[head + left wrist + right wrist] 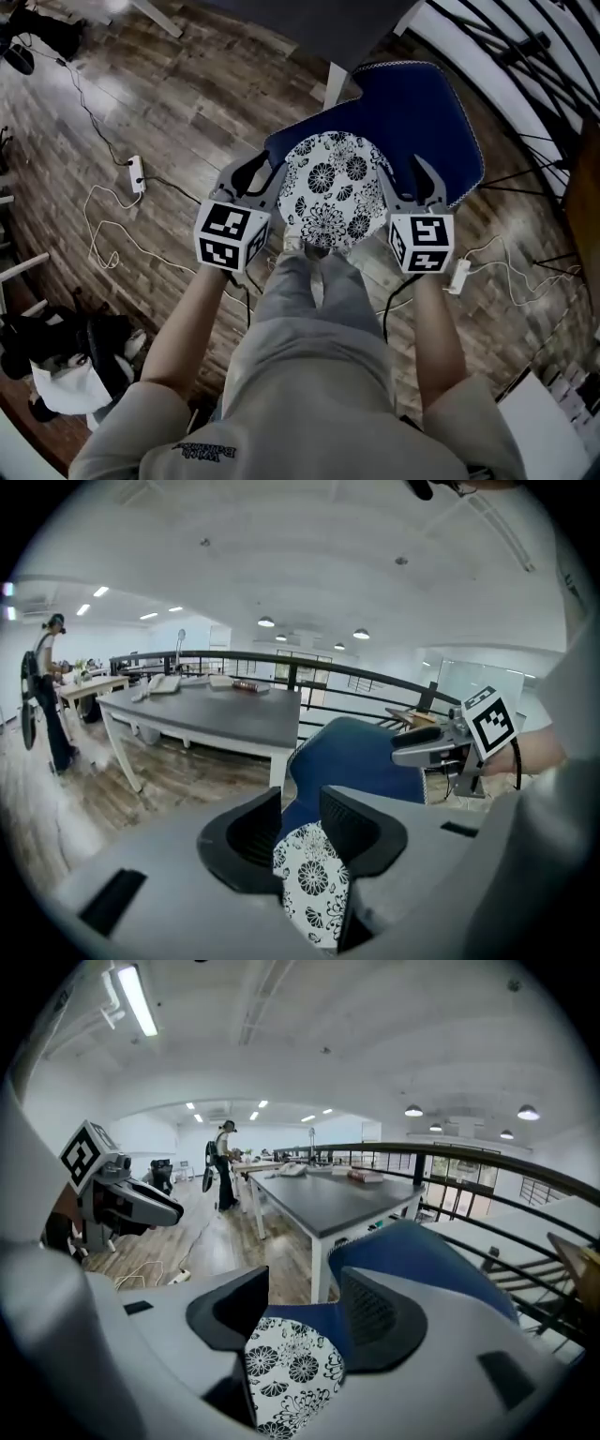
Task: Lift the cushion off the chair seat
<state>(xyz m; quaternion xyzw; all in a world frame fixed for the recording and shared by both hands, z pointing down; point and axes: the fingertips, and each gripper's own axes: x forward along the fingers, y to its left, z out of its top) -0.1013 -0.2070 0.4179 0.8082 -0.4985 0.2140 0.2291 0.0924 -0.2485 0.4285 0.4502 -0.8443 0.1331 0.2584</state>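
A round white cushion with black flowers (330, 187) lies on the seat of a blue chair (427, 112). My left gripper (255, 178) is at the cushion's left edge and my right gripper (410, 183) at its right edge. Both are open. In the left gripper view the cushion (314, 883) shows low in the gap of the left gripper (305, 822), with the pads apart from it. In the right gripper view the cushion (286, 1377) lies below the spread jaws of the right gripper (305, 1312), with the blue chair back (422, 1251) behind.
A grey table (216, 719) stands just behind the chair. White cables and a power strip (136, 173) lie on the wood floor at the left. A black railing (469, 1162) runs on the right. A person (42, 696) stands far off. Bags (66, 366) sit at lower left.
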